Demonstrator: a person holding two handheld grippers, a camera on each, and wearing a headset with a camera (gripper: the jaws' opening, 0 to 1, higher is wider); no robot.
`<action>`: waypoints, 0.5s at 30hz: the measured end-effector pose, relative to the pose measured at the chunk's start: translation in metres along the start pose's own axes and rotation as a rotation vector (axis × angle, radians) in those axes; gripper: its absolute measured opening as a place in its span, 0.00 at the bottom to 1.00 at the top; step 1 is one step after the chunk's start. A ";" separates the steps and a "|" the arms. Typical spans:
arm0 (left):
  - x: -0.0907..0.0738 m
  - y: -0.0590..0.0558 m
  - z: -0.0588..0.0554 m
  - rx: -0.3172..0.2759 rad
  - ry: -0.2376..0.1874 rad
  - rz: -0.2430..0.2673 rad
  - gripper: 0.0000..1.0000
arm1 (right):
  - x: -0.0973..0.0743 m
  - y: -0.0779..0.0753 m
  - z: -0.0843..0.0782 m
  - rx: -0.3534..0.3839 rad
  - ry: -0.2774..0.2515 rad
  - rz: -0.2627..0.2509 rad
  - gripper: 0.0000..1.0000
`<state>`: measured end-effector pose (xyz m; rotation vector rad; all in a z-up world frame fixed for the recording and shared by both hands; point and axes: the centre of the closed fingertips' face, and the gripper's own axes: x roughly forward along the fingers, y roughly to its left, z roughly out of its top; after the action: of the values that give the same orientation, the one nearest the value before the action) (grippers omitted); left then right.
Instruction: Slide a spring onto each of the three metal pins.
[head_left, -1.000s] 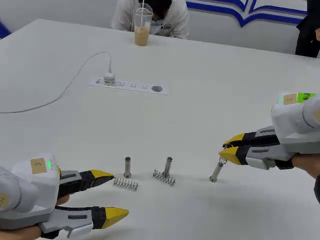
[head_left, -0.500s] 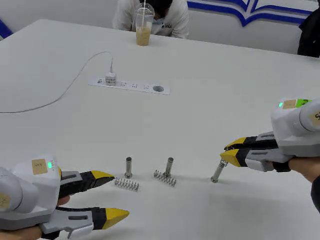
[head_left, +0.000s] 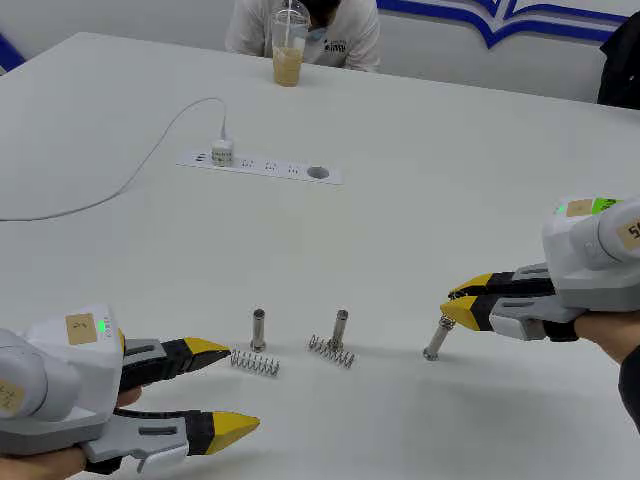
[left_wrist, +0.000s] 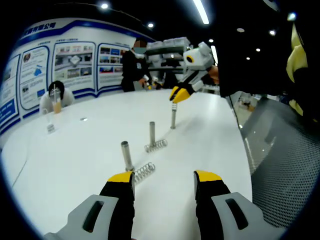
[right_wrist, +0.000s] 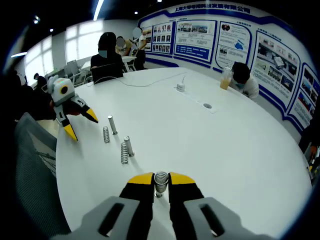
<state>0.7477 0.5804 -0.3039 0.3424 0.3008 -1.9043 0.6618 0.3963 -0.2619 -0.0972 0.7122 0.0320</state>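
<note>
Three short metal pins stand in a row on the white table: left pin, middle pin, right pin. One spring lies beside the left pin, and another spring lies at the middle pin's foot. My right gripper is shut on a third spring, held at the top of the right pin, which leans toward it. At the lower left my left gripper is open and holds nothing. It sits just short of the left pin and its spring.
A white power strip with a plugged charger and cable lies mid-table. A plastic cup of drink stands at the far edge before a seated person. Bare tabletop surrounds the pins.
</note>
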 end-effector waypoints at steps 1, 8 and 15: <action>0.000 0.000 0.000 0.000 0.000 0.000 0.48 | 0.000 0.000 0.000 0.000 0.000 -0.001 0.12; 0.001 0.000 -0.002 -0.002 0.003 -0.001 0.48 | 0.006 0.000 -0.006 0.011 0.005 0.000 0.12; 0.002 -0.001 -0.002 -0.002 0.005 -0.005 0.48 | 0.012 0.002 -0.012 0.020 0.011 0.001 0.12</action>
<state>0.7468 0.5799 -0.3068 0.3452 0.3070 -1.9077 0.6632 0.3972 -0.2790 -0.0777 0.7233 0.0254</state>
